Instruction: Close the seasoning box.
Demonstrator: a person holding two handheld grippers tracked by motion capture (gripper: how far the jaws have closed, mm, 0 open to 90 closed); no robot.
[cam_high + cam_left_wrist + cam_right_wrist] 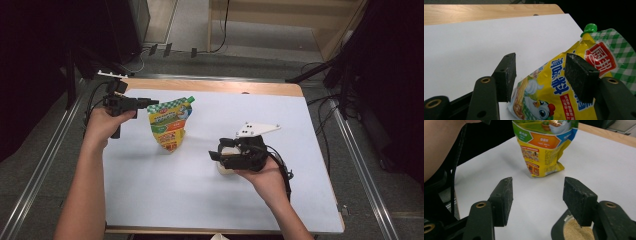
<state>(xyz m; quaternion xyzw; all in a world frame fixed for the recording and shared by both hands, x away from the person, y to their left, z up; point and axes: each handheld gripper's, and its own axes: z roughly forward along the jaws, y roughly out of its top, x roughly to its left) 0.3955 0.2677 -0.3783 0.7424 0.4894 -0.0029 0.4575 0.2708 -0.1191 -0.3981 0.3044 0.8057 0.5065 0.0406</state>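
A yellow and green seasoning pouch [170, 125] with a green cap [590, 27] stands upright on the white sheet [200, 200]. My left gripper [151, 104] reaches level toward the pouch's top from the left. In the left gripper view the upper part of the pouch [554, 95] lies between the open jaws of my left gripper [540, 71], and the pads do not press on it. My right gripper [216, 156] hovers open to the right of the pouch [544, 147], with nothing between its jaws [537, 195]. A small container of beige powder [575, 232] sits just beneath it.
The white sheet covers a wooden table whose bare edge [210, 86] runs along the far side. Metal rails [45, 160] flank the table. Black stands and cables [345, 80] crowd the floor at the back right.
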